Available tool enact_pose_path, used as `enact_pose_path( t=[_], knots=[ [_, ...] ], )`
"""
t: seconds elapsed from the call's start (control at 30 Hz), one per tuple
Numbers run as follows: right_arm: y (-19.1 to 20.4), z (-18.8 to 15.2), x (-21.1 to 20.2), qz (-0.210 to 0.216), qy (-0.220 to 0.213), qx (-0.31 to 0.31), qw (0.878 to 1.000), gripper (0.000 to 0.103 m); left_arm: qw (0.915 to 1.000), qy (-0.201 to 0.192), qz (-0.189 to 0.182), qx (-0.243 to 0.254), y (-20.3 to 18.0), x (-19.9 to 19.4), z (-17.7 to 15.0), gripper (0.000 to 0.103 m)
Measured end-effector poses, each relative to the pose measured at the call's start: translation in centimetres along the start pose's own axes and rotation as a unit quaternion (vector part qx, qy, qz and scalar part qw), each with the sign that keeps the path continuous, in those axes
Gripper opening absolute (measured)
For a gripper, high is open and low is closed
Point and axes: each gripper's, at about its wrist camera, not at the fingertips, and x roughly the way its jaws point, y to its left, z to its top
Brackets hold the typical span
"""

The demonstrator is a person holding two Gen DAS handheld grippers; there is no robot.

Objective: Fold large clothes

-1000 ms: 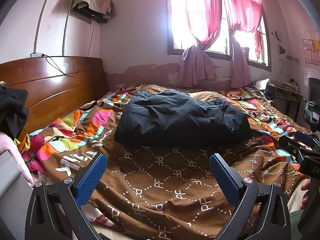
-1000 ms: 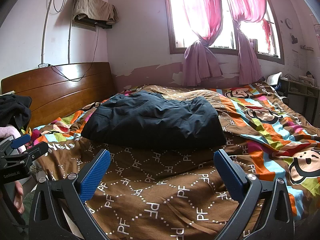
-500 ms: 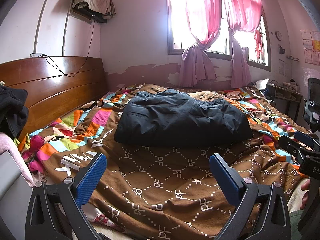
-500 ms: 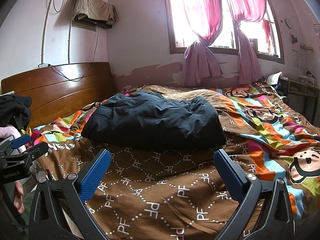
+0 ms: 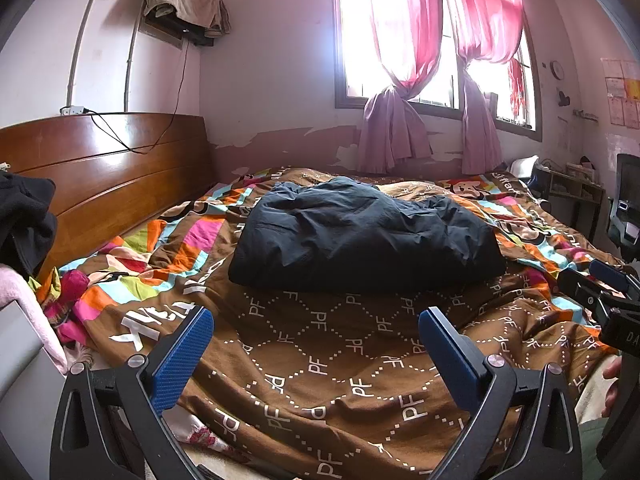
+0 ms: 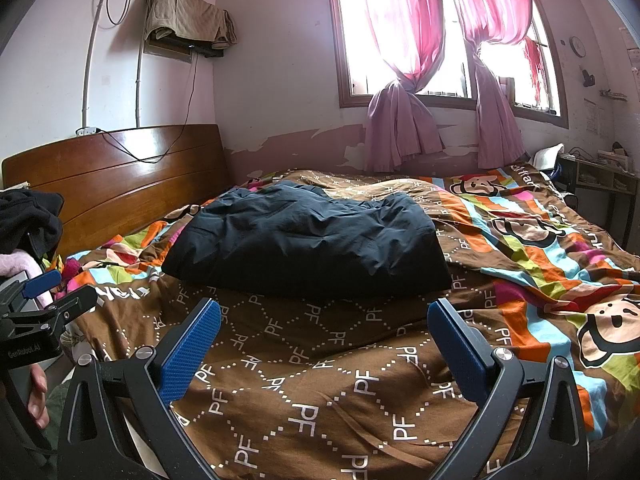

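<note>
Off to the left of both pairs of jaws stands the wooden headboard (image 5: 108,176), with a heap of dark clothing (image 5: 24,220) at the near left edge. The left gripper (image 5: 316,344) hovers low over the patterned brown quilt (image 5: 328,360), its blue pads spread wide with nothing between them. In the right wrist view the same tool shows at the left margin, with part of a hand (image 6: 36,396) beneath it.

Straight ahead of both grippers, beyond the fingertips and apart from them, lies the dark garment (image 5: 360,236): a puffy, navy bundle resting on the quilt in the middle of the bed. It looks already doubled over into a thick block, though how many layers it holds cannot be told. Its long axis runs across the view, left to right, roughly parallel to the line joining the two grippers, so its near long edge faces the jaws.

The right gripper (image 6: 324,340) is likewise spread wide and empty above the quilt. From its view the garment (image 6: 308,244) sits ahead and slightly left of centre; from the left view it sits ahead and slightly right. So the bundle lies between the two tools, neither plainly closer, and each hand is best placed for the end on its own side.
</note>
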Motion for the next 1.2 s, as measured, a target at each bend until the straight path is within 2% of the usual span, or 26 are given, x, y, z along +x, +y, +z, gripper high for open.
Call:
enact_pose_path(
  t=[0.73,0.8,0.97,1.2],
  knots=[
    [0.0,-0.2,-0.2,-0.003,-0.001,0.001,1.0,0.102,0.9998,-0.004,-0.012,-0.015,0.1,-0.5,-0.8,0.103],
    [0.0,-0.1,-0.2,-0.004,-0.002,0.002,1.0,0.102,0.9995,-0.01,0.0,-0.029,0.4,-0.8,-0.9,0.103],
    [0.0,-0.3,-0.4,-0.007,-0.004,0.004,1.0,0.102,0.9979,-0.028,0.001,-0.058,1.4,-1.7,-0.5,0.103],
    [0.1,-0.3,-0.5,-0.007,-0.006,0.001,1.0,0.102,0.9983,-0.027,0.011,-0.051,1.2,-1.5,-0.3,0.103]
  ],
)
